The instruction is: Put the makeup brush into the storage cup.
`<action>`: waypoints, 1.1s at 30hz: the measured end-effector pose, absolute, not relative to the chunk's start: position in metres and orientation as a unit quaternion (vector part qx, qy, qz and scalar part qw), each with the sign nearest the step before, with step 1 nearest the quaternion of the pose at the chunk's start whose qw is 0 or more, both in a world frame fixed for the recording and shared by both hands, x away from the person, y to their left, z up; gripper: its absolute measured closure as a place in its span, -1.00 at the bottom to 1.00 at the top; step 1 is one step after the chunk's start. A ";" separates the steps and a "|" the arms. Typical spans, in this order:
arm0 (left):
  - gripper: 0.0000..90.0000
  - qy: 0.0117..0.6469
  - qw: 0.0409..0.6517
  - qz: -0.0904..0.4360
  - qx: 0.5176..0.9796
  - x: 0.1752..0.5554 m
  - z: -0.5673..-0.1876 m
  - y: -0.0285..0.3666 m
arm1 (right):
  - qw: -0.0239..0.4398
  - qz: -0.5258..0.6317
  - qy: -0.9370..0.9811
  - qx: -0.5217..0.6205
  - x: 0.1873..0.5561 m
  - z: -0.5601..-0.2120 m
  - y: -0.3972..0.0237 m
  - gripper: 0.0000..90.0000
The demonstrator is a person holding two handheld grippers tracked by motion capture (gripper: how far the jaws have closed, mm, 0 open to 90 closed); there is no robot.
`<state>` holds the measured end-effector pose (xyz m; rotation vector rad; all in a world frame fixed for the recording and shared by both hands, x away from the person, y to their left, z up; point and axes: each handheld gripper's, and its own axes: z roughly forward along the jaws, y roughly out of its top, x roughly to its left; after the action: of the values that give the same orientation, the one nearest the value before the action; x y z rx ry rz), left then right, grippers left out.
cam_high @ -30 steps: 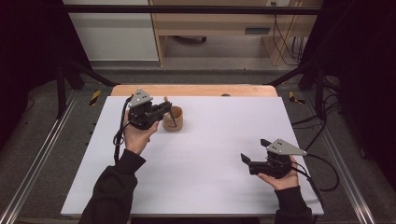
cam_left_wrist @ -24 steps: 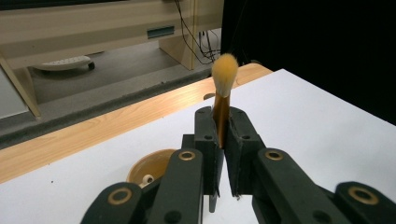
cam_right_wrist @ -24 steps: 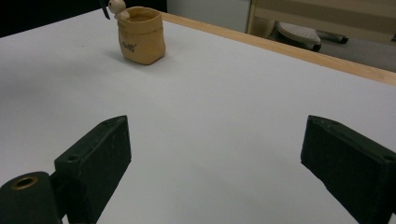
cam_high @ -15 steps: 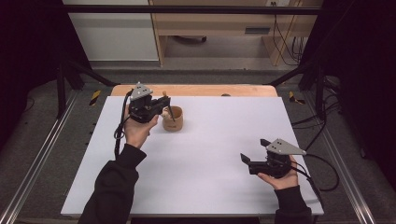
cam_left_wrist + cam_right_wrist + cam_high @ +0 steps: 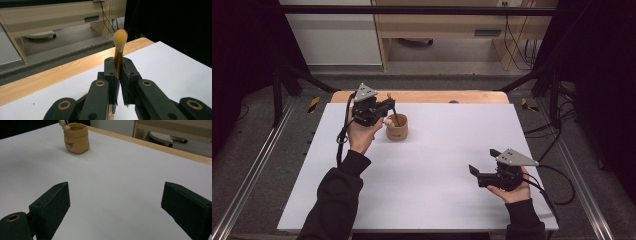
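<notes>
High view: your left gripper (image 5: pixel 388 106) is hovering over the far-left part of the white tabletop (image 5: pixel 432 165), close to its far edge, pinching a thin brush (image 5: pixel 395 116) whose lower end is angling down into the small tan pot (image 5: pixel 396 128). I can't tell from here whether the tip is touching the pot's floor or rim. The risk is that the pot is looking light and free-standing, so any sideways drag on the brush while it is bearing on the rim is likely to tip it or slide it toward the far edge. Your right gripper (image 5: pixel 482 172) is resting near the right end of the near edge, well apart from the pot, so nothing is bracing it. Left gripper view: the jaws are clamping tight on the brush (image 5: pixel 118 60), with the handle running straight up between the pads and the orange bristle tuft standing clear above them. The hold is on a thin round handle, so I'm judging that it could swivel in the pads if the lower end is catching on the pot. Right gripper view: the jaws are standing wide apart, holding nothing and touching nothing, with bare tabletop (image 5: pixel 120 182) between them. The pot (image 5: pixel 76 138) is sitting upright far ahead toward the left, with a small figure on its rim.
</notes>
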<state>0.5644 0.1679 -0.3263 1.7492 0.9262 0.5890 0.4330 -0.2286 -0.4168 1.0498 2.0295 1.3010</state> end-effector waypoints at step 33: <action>0.85 0.405 0.481 0.254 0.735 0.593 -0.349 0.160 | 0.253 0.474 0.751 0.383 0.434 -0.418 -0.228 -0.81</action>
<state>0.5928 0.1598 -0.3487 1.7911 0.9875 0.6196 0.4342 -0.2277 -0.4183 1.0419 2.0425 1.2880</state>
